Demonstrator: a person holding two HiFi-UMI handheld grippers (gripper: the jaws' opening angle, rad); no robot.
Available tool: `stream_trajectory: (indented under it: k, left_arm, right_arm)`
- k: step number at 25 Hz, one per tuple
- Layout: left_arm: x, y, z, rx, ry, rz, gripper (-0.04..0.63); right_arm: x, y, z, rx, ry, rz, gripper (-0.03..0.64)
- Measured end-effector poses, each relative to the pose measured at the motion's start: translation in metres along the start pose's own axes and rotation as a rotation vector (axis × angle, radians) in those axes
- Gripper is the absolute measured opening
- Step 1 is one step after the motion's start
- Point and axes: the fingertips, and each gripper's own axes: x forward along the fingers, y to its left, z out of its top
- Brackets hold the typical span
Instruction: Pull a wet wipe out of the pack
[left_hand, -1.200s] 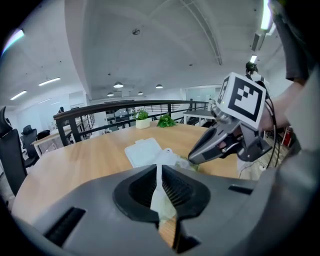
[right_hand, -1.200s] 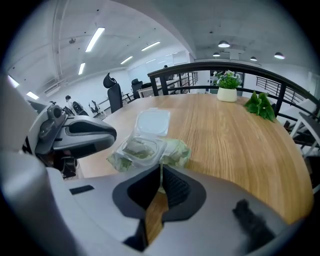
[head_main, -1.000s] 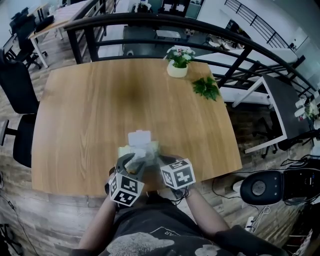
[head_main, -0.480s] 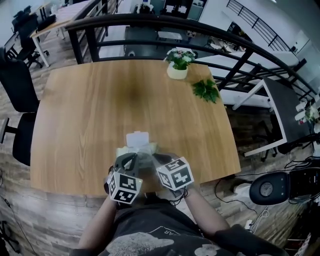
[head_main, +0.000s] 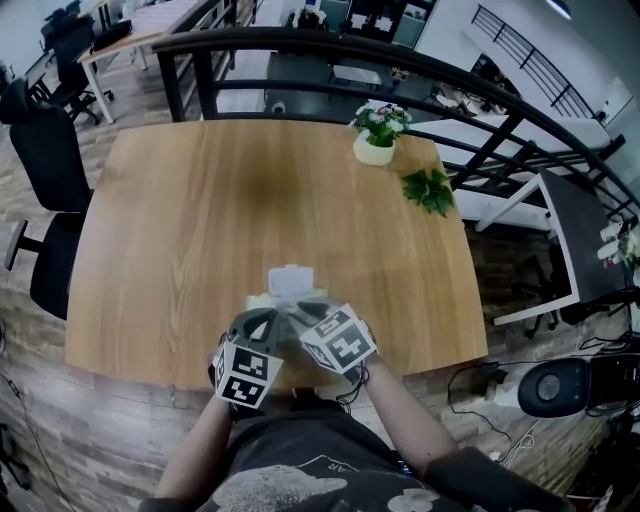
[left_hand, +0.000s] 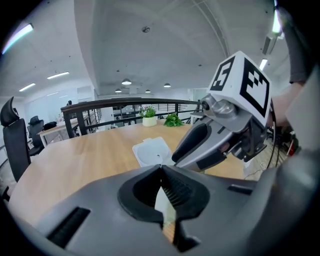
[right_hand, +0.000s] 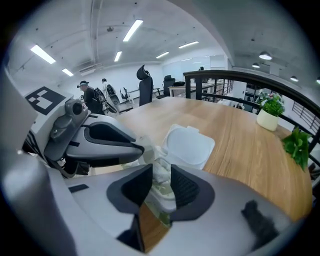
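The wet wipe pack (head_main: 262, 301) lies near the front edge of the wooden table (head_main: 200, 200), its white lid (head_main: 290, 280) flipped open away from me. My left gripper (head_main: 266, 320) is shut on the pack's near edge, a pale sliver of the pack (left_hand: 164, 206) showing between its jaws (left_hand: 161, 169). My right gripper (head_main: 300, 318) reaches in from the right. Its jaws are closed on a crumpled white wipe (right_hand: 162, 186) that sticks up from the pack (right_hand: 161, 216) in front of the lid (right_hand: 187, 145). The two grippers (right_hand: 161, 172) nearly touch.
A small white pot of flowers (head_main: 375, 148) and a loose green sprig (head_main: 430, 190) sit at the table's far right. A black railing (head_main: 300, 45) runs behind the table; a black chair (head_main: 45, 160) stands at the left. The table's front edge (head_main: 180, 375) is just below the grippers.
The left gripper's jaws have closed onto the pack. The right gripper has shifted left and rolled, ending over the pack's opening with the wipe in its jaws.
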Motion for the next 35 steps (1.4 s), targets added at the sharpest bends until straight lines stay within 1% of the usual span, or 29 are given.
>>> stream_trajectory:
  k: [5, 8, 11, 15, 19, 23, 27, 30, 35]
  left_arm:
    - [-0.002, 0.002, -0.008, -0.043, 0.012, 0.004, 0.014]
    - [-0.005, 0.002, -0.014, -0.067, 0.017, 0.015, 0.014]
    - [-0.007, 0.002, -0.016, -0.088, 0.020, 0.030, 0.014]
    - [-0.010, 0.002, -0.014, -0.115, 0.022, 0.058, 0.014]
    - [-0.010, 0.004, -0.015, -0.152, 0.024, 0.098, 0.014]
    - [-0.008, 0.006, -0.019, -0.187, 0.035, 0.129, 0.014]
    - [-0.007, 0.008, -0.020, -0.207, 0.046, 0.165, 0.014]
    - [-0.006, 0.010, -0.020, -0.220, 0.050, 0.192, 0.014]
    - [-0.006, 0.007, -0.022, -0.235, 0.054, 0.218, 0.014]
  right_arm:
    - [0.011, 0.003, -0.004, -0.021, 0.084, 0.056, 0.109]
    - [0.017, 0.006, -0.008, 0.000, 0.116, 0.066, 0.064]
    - [0.018, 0.008, -0.009, -0.047, 0.123, 0.073, 0.035]
    - [0.008, 0.008, -0.006, -0.072, 0.086, 0.092, 0.029]
    - [-0.007, -0.001, -0.008, -0.050, 0.034, 0.085, 0.028]
    - [-0.020, -0.014, -0.016, -0.029, 0.008, 0.088, 0.028]
    - [-0.034, -0.032, -0.027, -0.021, -0.022, 0.051, 0.028]
    - [-0.047, -0.048, -0.031, 0.016, -0.049, 0.026, 0.028]
    - [-0.060, -0.067, -0.043, 0.062, -0.064, 0.004, 0.028]
